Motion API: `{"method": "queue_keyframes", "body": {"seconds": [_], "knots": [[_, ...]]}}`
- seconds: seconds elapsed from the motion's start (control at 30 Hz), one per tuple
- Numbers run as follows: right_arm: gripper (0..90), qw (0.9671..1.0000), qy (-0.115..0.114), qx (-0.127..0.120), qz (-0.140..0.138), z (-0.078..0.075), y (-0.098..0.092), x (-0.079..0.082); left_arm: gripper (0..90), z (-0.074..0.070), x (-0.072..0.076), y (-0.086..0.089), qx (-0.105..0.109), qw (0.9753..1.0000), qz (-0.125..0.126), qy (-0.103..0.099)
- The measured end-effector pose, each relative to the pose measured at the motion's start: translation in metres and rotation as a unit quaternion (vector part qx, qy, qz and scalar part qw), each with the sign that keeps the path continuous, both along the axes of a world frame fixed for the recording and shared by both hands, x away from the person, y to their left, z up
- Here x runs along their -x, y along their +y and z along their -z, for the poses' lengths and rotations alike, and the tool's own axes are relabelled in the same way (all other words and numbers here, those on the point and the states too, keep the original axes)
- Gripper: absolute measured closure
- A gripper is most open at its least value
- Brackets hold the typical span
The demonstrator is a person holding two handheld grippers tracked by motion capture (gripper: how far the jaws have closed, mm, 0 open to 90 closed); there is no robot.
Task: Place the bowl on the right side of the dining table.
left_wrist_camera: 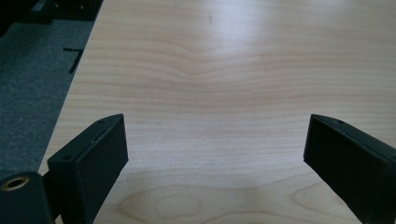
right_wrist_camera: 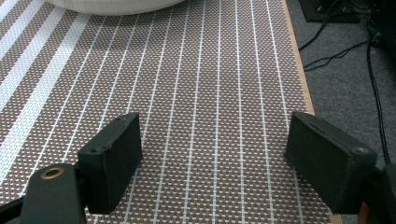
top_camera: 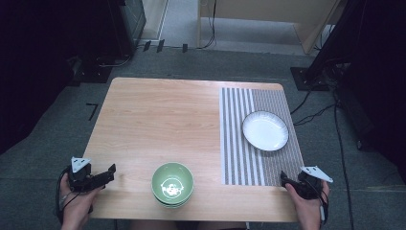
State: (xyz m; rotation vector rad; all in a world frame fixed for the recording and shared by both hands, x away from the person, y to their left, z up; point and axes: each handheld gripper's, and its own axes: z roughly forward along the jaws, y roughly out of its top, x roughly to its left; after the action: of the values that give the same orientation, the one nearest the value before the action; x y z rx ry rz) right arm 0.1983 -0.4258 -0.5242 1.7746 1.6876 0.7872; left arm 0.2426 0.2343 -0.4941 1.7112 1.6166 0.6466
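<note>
A green bowl point(top_camera: 173, 184) stands stacked on another near the front middle of the wooden table point(top_camera: 158, 120). On the striped brown placemat point(top_camera: 258, 139) at the right lies a white plate point(top_camera: 265, 130); its near rim point(right_wrist_camera: 116, 5) shows at the top of the right gripper view. My left gripper point(top_camera: 111, 171) rests at the front left corner, open, with bare wood between its jaws point(left_wrist_camera: 215, 149). At the placemat's front right corner my right gripper point(top_camera: 283, 178) stands open over the mat point(right_wrist_camera: 210, 140), holding nothing.
Grey carpet surrounds the table, with cables point(top_camera: 316, 112) trailing on the floor at the right. Dark equipment stands point(top_camera: 316, 72) and a pale wooden cabinet point(top_camera: 268, 19) sit beyond the far edge. The table edge point(right_wrist_camera: 299, 74) runs close to my right gripper.
</note>
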Motion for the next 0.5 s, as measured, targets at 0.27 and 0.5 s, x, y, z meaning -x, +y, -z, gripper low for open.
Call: {"method": "queue_keyframes", "body": {"seconds": [0.27, 0.5], "knots": [[18.0, 1.0000, 0.002, 0.000, 0.004, 0.000, 0.001, 0.000, 6.1, -0.019, 0.005, -0.010, 0.027, 0.9991, 0.021, -0.025], [17.3, 1.0000, 0.002, 0.001, 0.004, 0.000, 0.001, -0.001, 14.2, -0.038, 0.011, -0.029, 0.058, 0.9961, 0.044, -0.051]]}}
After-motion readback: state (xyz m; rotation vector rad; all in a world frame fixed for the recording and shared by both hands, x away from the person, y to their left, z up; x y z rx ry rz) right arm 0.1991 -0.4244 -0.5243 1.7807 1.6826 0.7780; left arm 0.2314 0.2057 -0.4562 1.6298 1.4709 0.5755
